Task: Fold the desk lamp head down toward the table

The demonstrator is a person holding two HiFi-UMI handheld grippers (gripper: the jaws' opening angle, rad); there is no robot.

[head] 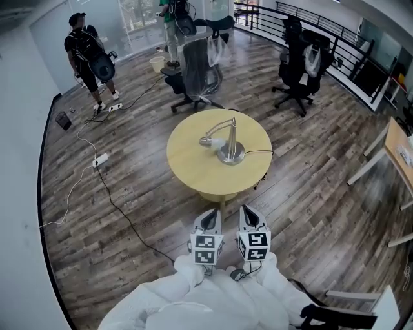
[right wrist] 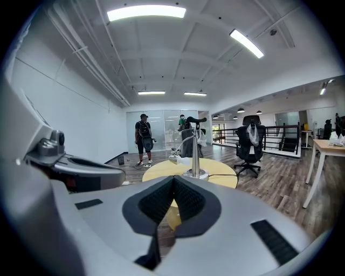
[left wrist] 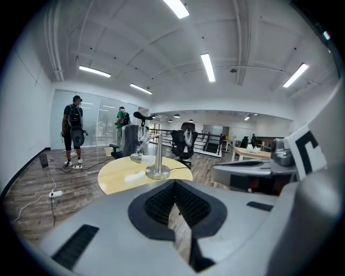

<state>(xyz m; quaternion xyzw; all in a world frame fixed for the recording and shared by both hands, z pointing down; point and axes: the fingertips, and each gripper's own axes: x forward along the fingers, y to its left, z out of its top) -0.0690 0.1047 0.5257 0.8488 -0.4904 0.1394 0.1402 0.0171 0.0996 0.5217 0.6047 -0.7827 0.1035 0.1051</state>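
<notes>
While the left gripper [head: 211, 216] and right gripper [head: 249, 213] hang closed and empty, well short of the round table [head: 192, 166], the desk lamp [head: 231, 138] stands on it, lamp head [head: 206, 140] low over the top.

Head view steeply down, gripper views low and forward, all on the far-off round table [head: 193, 161]

- Bright, even light is given by ceiling strip lights [right wrist: 145, 12].
- Only faint shadows are cast.
- Edges are bent by fisheye distortion; both gripper views' corners are blacked out.
</notes>
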